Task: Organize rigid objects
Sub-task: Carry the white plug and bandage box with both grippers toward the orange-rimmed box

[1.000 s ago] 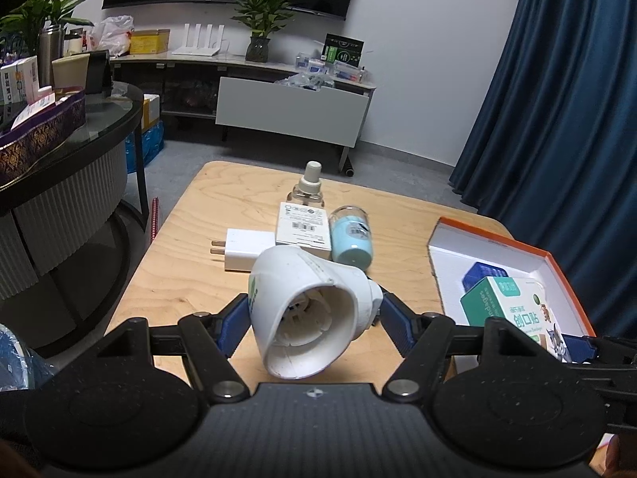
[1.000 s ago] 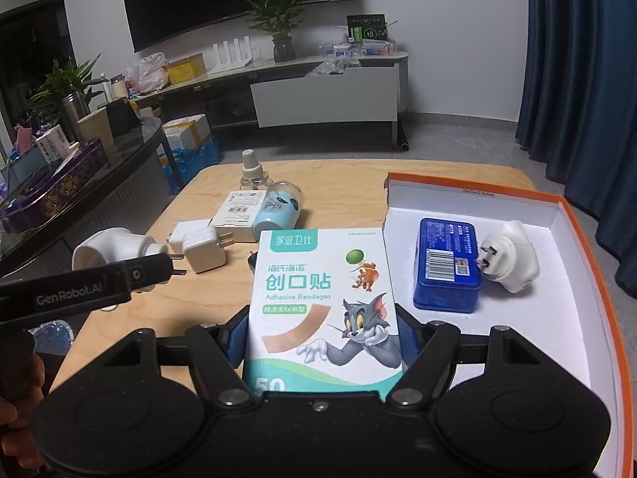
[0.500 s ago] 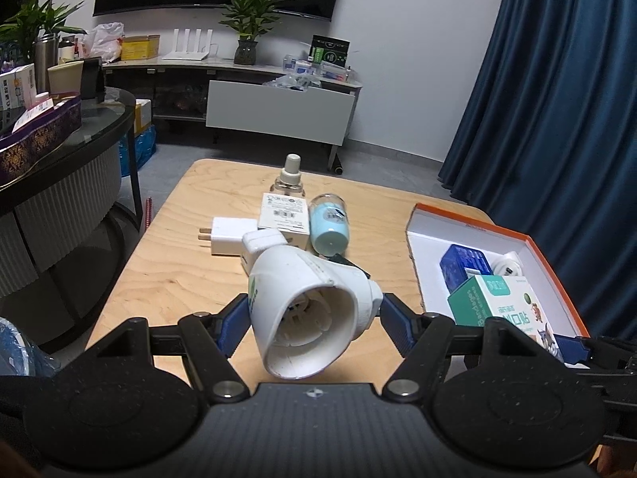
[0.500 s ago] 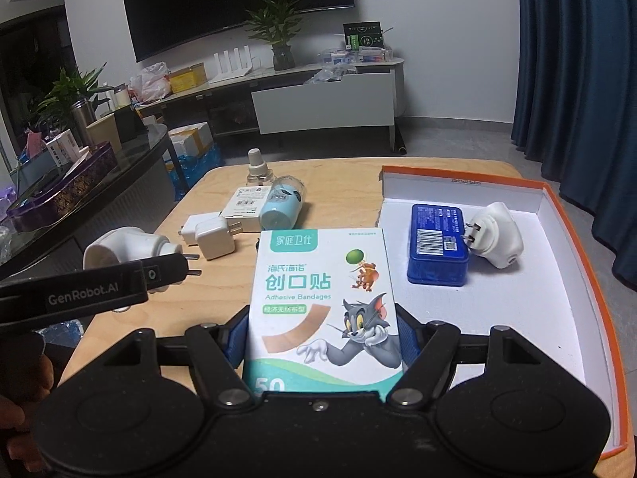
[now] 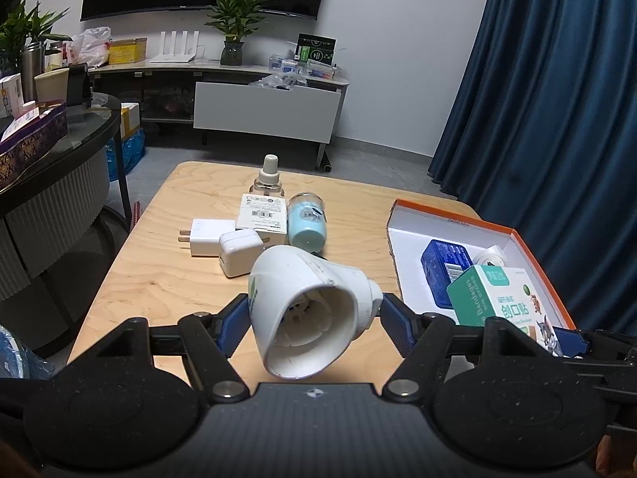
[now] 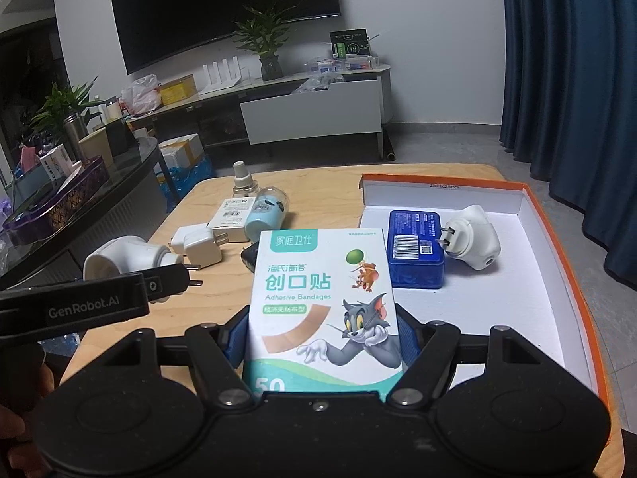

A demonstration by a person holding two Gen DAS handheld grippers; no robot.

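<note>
Right gripper (image 6: 322, 330) clamped on bandage box (image 6: 324, 302), long axis pointing away over wooden table (image 6: 330, 187). Orange-rimmed tray (image 6: 533, 302) just ahead and to the right, holding blue tin (image 6: 416, 253) and white plug (image 6: 477, 241). Left gripper (image 5: 312, 314) gripping white plug-in vaporizer (image 5: 306, 310), farther from tray, at left.

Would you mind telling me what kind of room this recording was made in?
Most likely a home living room: a wall-mounted television above a low media console, a potted plant, and a wooden coffee table.
</note>
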